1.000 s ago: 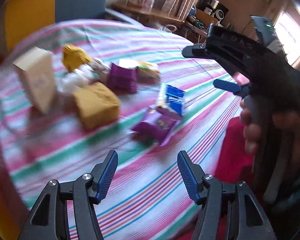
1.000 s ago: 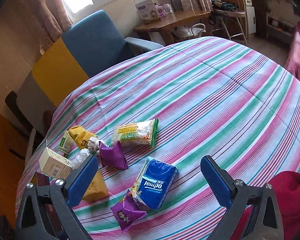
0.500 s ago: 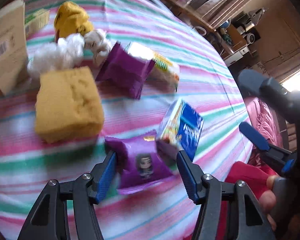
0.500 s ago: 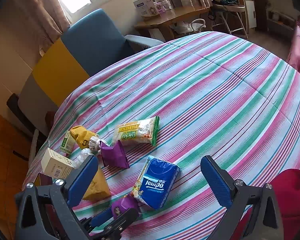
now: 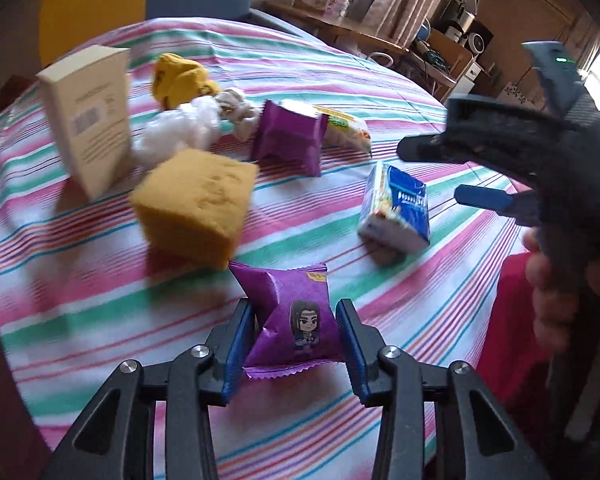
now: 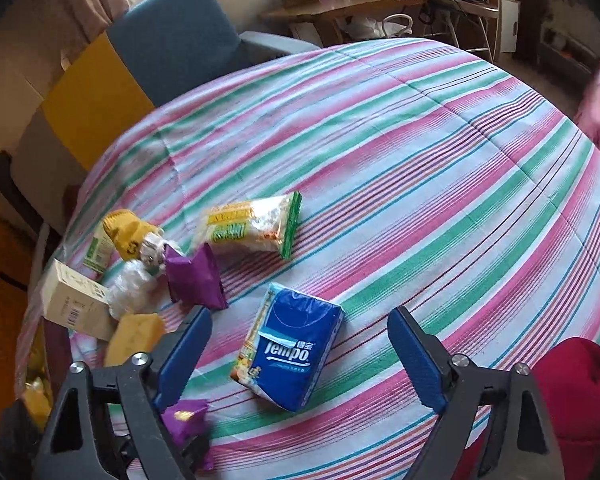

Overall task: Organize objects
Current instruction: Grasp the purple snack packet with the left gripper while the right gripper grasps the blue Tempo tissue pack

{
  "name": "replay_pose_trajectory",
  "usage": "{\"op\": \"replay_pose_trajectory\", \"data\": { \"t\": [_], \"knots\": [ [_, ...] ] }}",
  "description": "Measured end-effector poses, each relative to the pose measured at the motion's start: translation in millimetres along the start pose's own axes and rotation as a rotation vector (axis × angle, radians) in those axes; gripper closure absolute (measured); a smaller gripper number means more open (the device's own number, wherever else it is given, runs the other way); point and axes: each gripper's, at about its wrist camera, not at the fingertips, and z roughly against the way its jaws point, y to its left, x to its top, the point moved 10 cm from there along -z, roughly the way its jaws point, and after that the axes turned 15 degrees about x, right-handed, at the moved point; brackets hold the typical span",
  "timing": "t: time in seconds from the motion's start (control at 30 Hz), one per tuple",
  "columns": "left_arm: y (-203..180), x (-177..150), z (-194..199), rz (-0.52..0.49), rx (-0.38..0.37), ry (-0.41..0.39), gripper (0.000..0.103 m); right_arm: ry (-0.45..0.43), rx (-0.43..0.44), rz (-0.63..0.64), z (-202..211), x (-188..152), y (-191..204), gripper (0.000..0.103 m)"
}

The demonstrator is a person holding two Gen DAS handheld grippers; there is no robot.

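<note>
L wrist view: left gripper (image 5: 294,342) clamped on purple snack packet (image 5: 294,322) w/ cartoon figure, pads pressing both sides, just in front of yellow sponge (image 5: 198,206). Blue tissue pack (image 5: 396,210) lies right of sponge, cream box (image 5: 90,118) stands left of it.

R wrist view: right gripper (image 6: 300,354) fingers wide apart, holding nothing, above tissue pack (image 6: 292,350) on striped cloth (image 6: 420,152). Sponge (image 6: 134,336) left of pack.

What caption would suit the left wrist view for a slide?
Left hand-held gripper closed on a purple snack packet above the striped tablecloth, with sponge and tissue pack behind.
</note>
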Motion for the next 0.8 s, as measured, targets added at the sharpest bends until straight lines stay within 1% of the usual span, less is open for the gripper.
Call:
{"op": "replay_pose_trajectory", "data": {
  "t": [0.1, 0.17, 0.3, 0.37, 0.5, 0.53, 0.6, 0.63, 0.67, 0.7, 0.8],
  "knots": [
    [11, -8, 12, -0.007, 0.015, -0.025, 0.061, 0.045, -0.033, 0.025, -10, -6, -2, 0.018],
    [14, -7, 20, -0.009, 0.020, -0.045, 0.061, 0.069, -0.055, 0.038, -16, -11, -3, 0.021],
    [25, -7, 42, -0.003, 0.034, -0.102, 0.061, 0.106, -0.065, 0.034, -24, -16, -6, 0.021],
    [25, -4, 48, 0.001, 0.043, -0.121, 0.061, 0.119, -0.083, 0.037, -27, -18, -8, 0.021],
    [36, 0, 62, 0.013, 0.087, -0.166, 0.061, 0.135, -0.103, 0.054, -34, -21, -8, 0.022],
    [41, 1, 67, 0.019, 0.100, -0.175, 0.061, 0.139, -0.106, 0.060, -36, -21, -7, 0.025],
    [58, -1, 79, 0.043, 0.130, -0.194, 0.061, 0.157, -0.116, 0.089, -40, -24, -5, 0.041],
    [66, -2, 84, 0.053, 0.145, -0.201, 0.061, 0.168, -0.138, 0.115, -42, -25, -4, 0.046],
    [76, -3, 91, 0.064, 0.165, -0.212, 0.061, 0.176, -0.172, 0.162, -43, -27, -2, 0.049],
    [88, -4, 98, 0.079, 0.190, -0.225, 0.061, 0.184, -0.184, 0.189, -44, -29, 1, 0.049],
    [123, -8, 116, 0.132, 0.249, -0.253, 0.061, 0.199, -0.198, 0.227, -47, -32, 4, 0.050]
  ]
}}
